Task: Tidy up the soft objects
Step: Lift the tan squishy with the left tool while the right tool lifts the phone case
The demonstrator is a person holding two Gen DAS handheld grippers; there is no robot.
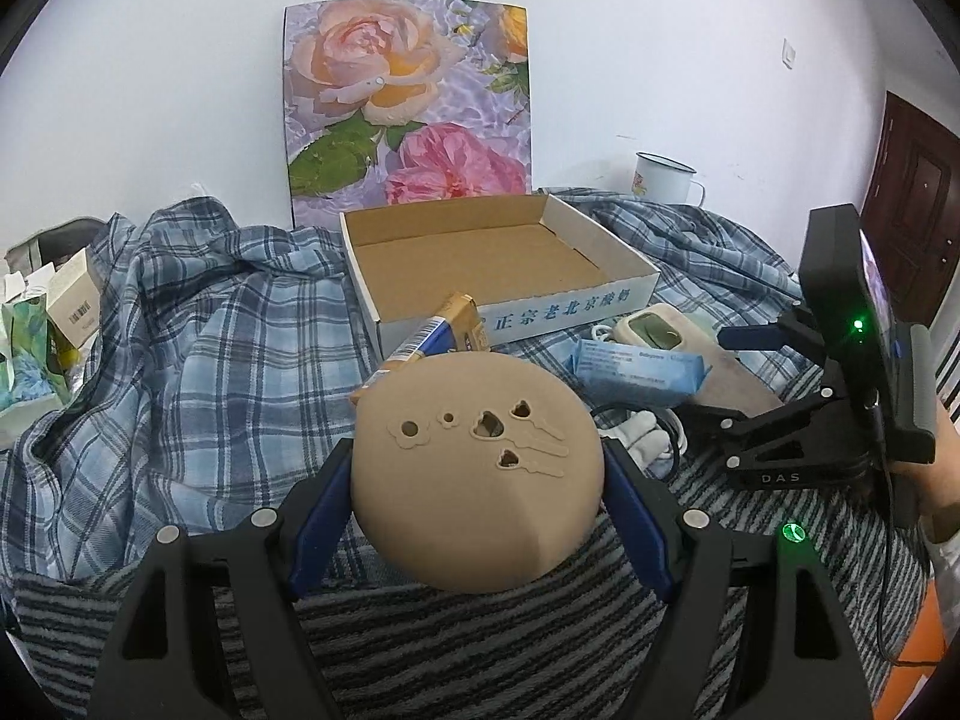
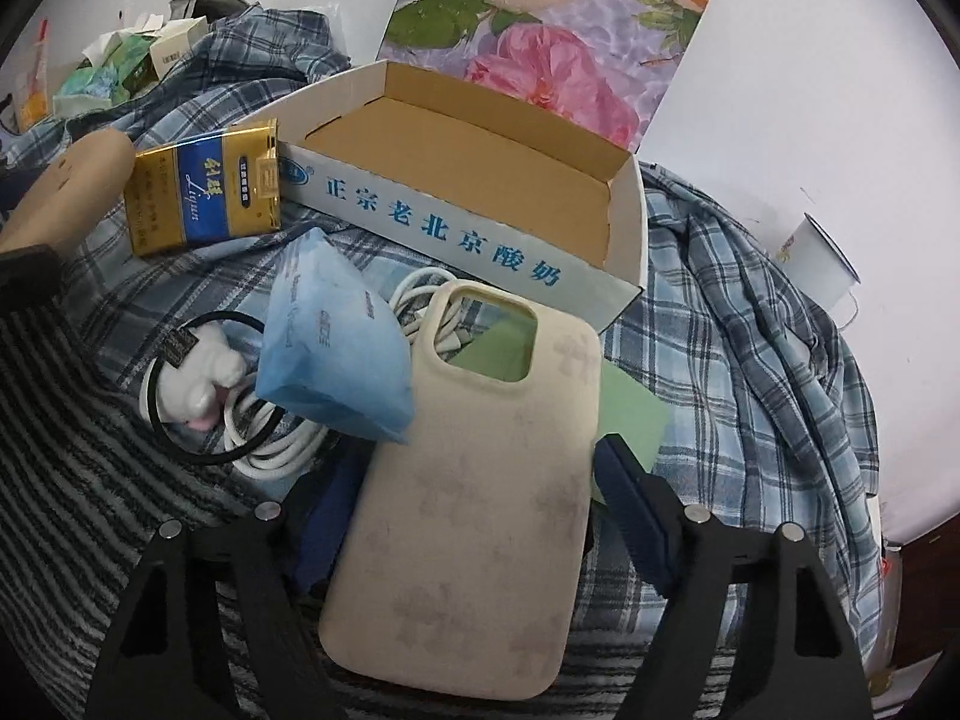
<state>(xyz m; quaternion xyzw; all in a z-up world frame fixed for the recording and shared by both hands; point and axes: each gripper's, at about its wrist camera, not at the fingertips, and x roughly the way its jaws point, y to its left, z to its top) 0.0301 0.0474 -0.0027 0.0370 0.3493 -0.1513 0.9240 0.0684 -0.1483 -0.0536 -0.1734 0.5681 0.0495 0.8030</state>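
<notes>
Low in the left wrist view, we see the left gripper [image 1: 477, 510] clamped on a tan dome-shaped soft object [image 1: 477, 480], its blue pads pressing both sides; small holes and raised key shapes mark its top. Behind it, partly hidden by the dome, a gold and blue packet [image 1: 447, 330] leans against an open cardboard box [image 1: 600, 294], whose inside shows only bare brown floor. Right of centre lie a blue wipes pack [image 1: 636, 369] and the top of a cream phone case [image 1: 651, 327], its lower part covered by the pack. At the right edge the right gripper [image 1: 750, 339] shows side-on, one blue finger visible; from here we cannot tell its spread. Plaid cloth [image 1: 180, 330] covers most of the surface, with a striped towel [image 1: 480, 648] at the bottom. A white mug [image 1: 663, 180] stands upper right, and a floral panel [image 1: 408, 108] leans on the wall.

Low in the right wrist view, the right gripper [image 2: 474, 492] straddles the phone case [image 2: 480, 498]. We see a gap beside the right finger, and the left finger is largely hidden behind the case, so contact is not visible. A white cable [image 2: 270, 444], a black hair tie [image 2: 198, 456] and a small white plush charm [image 2: 204, 372] lie tangled at left, partly under the wipes pack [image 2: 330, 348]. A green sheet [image 2: 630, 420] peeks from beneath the case.
</notes>
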